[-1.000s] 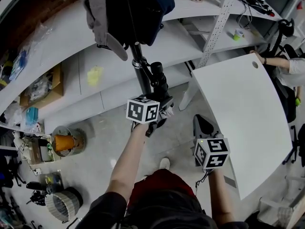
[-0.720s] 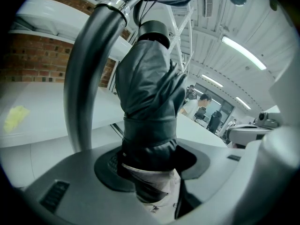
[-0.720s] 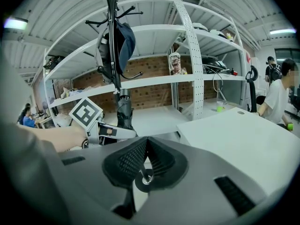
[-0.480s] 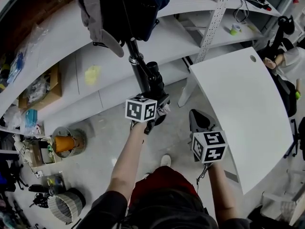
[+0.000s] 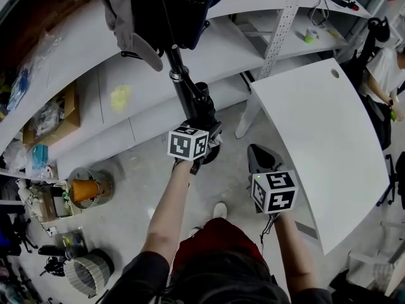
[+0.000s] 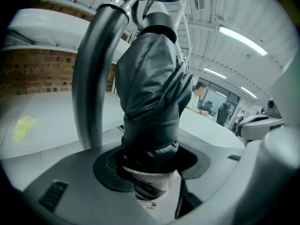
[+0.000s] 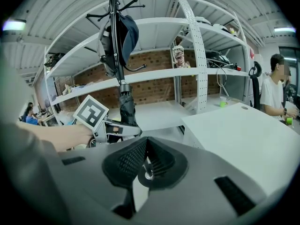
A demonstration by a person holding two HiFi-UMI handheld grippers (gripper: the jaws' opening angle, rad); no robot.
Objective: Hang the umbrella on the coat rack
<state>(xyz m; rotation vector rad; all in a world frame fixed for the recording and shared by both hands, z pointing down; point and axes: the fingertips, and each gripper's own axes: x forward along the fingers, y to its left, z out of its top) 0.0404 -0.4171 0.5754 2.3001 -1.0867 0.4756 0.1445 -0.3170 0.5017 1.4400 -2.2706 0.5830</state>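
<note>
The black coat rack pole stands in front of the shelves, and a dark jacket and grey cap hang at its top. A folded black umbrella hangs upright right beside the pole. My left gripper is shut on the umbrella's lower end. In the left gripper view the umbrella fills the gap between the jaws, which have just eased open slightly. The pole rises to its left. My right gripper hovers lower right, shut and holding nothing. From there I see the umbrella and the pole.
A white table stands at the right, close to my right gripper. Long white shelves run behind the rack. A bin and a fan sit on the floor at the left. A person sits beyond the table.
My left gripper has sunk slightly with the umbrella beside the pole. The right gripper has stayed about where it was.
</note>
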